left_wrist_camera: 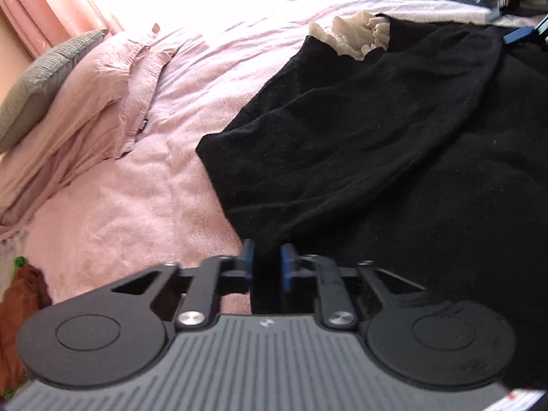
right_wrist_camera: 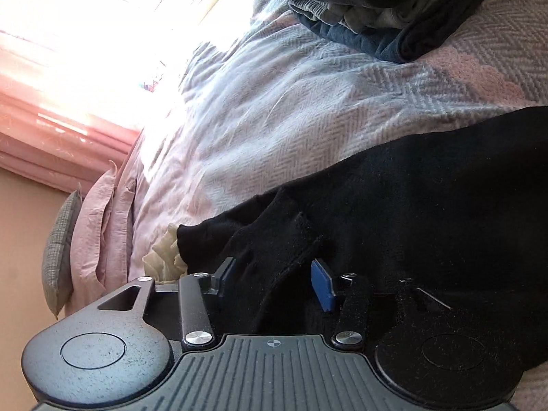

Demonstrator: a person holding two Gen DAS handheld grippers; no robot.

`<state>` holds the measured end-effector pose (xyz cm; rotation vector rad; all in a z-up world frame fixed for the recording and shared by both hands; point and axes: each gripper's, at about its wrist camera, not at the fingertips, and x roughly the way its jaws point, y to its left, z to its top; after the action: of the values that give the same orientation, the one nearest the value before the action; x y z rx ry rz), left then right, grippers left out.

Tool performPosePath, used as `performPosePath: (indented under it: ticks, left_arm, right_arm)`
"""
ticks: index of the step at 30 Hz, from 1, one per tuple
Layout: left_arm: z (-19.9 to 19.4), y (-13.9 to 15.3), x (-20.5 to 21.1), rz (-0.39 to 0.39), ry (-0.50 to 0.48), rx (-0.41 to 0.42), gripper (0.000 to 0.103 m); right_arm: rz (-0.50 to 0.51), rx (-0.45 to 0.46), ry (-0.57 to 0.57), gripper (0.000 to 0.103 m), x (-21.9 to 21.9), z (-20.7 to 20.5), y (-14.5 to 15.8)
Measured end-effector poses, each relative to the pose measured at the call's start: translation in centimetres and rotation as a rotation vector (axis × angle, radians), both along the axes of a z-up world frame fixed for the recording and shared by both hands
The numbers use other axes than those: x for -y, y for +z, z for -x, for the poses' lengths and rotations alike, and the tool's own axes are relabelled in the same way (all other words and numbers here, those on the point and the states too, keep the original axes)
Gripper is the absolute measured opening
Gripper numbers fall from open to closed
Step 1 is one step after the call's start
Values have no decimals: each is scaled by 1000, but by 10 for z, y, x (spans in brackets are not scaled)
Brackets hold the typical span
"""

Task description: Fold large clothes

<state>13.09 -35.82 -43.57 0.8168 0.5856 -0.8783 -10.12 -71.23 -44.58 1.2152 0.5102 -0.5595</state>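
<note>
A large black garment [left_wrist_camera: 376,144] lies spread over the pink bed cover [left_wrist_camera: 144,205], with a cream ruffled piece [left_wrist_camera: 356,36] at its far edge. My left gripper [left_wrist_camera: 267,267] sits at the garment's near edge, its blue pads close together with a fold of black cloth pinched between them. In the right wrist view the black garment [right_wrist_camera: 428,205] fills the lower right. My right gripper [right_wrist_camera: 274,282] stands open with its pads wide apart, and a hemmed fold of the garment lies between them. The cream ruffled piece [right_wrist_camera: 164,257] shows just left of it.
A pink pillow [left_wrist_camera: 89,102] and a grey cushion [left_wrist_camera: 37,78] lie at the bed's left. A pile of dark and grey clothes [right_wrist_camera: 370,10] sits on the herringbone blanket [right_wrist_camera: 274,109]. Pink curtains [right_wrist_camera: 51,144] hang by a bright window. An orange-brown cloth [left_wrist_camera: 17,308] lies at lower left.
</note>
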Motion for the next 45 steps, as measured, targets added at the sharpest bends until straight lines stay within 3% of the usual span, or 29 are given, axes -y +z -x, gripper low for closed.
performPosePath:
  ticks: [2, 6, 9, 15, 16, 18, 22, 25, 27, 29, 33, 35, 40, 43, 45]
  left_arm:
    - [-7, 4, -2, 34, 23, -29, 7]
    - [-30, 15, -16, 117, 119, -141, 6]
    - [-41, 15, -20, 139, 157, -207, 6]
    - [-33, 0, -17, 28, 106, -210, 14]
    - [-34, 3, -20, 34, 120, -227, 14]
    - [-38, 16, -33, 84, 147, -300, 18]
    - [-38, 48, -51, 256, 167, -389, 19]
    - [-42, 44, -34, 294, 198, -401, 19]
    - [-48, 22, -14, 226, 237, -431, 19]
    - [-54, -4, -1, 138, 304, -461, 19]
    - [-47, 9, -7, 184, 364, -458, 19]
    - [-42, 23, -17, 208, 389, -465, 22]
    - [-28, 44, -40, 214, 418, -486, 24]
    - [-25, 46, -48, 218, 460, -513, 24]
    - [-24, 44, -50, 230, 484, -535, 25]
  right_arm:
    - [27, -18, -1, 3, -2, -2, 0]
    - [182, -35, 22, 2, -28, 7, 27]
    - [242, -64, 41, 2, -50, 17, 38]
    - [170, -199, 52, 3, -52, 17, 9]
    - [177, -213, 49, 4, -51, 18, 16]
    - [263, -257, 35, 17, -58, 21, 37]
    - [425, -218, 73, 19, -71, 21, 57]
    - [384, -182, 148, 19, -66, 8, 33]
    - [316, -246, 163, 19, -58, 2, 10]
    - [269, -189, 115, 19, -55, 15, 15]
    - [181, -89, -16, 41, -51, 94, 41]
    - [142, -87, -141, 42, -48, 153, 42]
    - [12, -129, -550, 43, -27, 294, 23]
    - [-26, -80, -725, 47, -10, 342, 6]
    - [-60, -3, -775, 48, 1, 353, -8]
